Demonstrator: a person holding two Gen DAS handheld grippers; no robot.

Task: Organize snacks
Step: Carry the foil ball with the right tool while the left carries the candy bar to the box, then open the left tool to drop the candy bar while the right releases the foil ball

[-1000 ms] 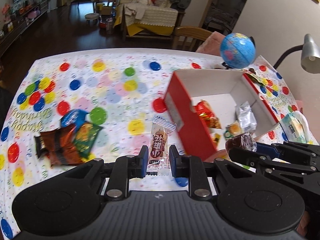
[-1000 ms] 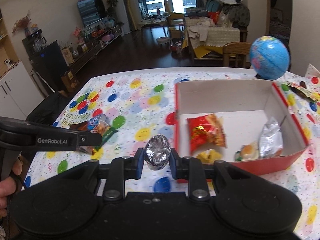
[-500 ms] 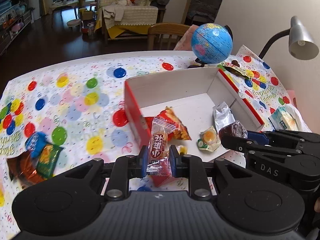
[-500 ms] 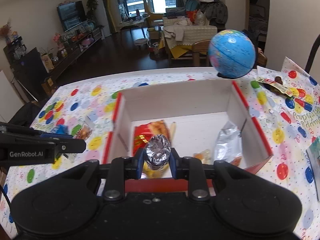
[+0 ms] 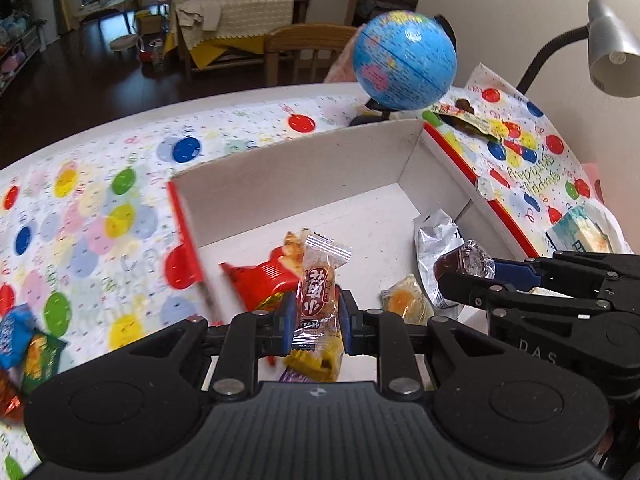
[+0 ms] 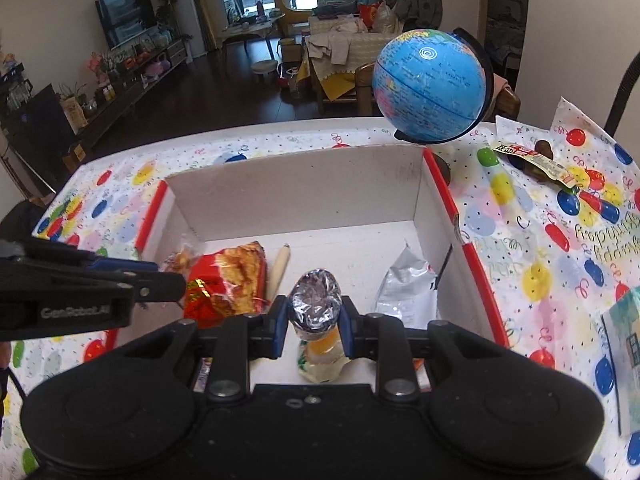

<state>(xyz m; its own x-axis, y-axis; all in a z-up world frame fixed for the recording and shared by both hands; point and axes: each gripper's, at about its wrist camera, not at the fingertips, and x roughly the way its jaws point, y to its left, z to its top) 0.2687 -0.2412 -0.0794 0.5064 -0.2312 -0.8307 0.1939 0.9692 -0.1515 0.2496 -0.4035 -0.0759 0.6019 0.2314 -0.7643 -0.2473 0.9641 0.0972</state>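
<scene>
while both tongs hover over the red box [image 5: 496, 204], we hold snacks.
our left tongs [image 5: 314, 322] clamp a candy bar [image 5: 318, 292]; our right tongs [image 6: 314, 326] pinch a foil-wrapped sweet [image 6: 316, 306], above the box's near edge.

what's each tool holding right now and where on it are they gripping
The left tool pinches a clear-wrapped snack bar across its lower half. The right tool squeezes a foil-wrapped snack by its sides.
</scene>
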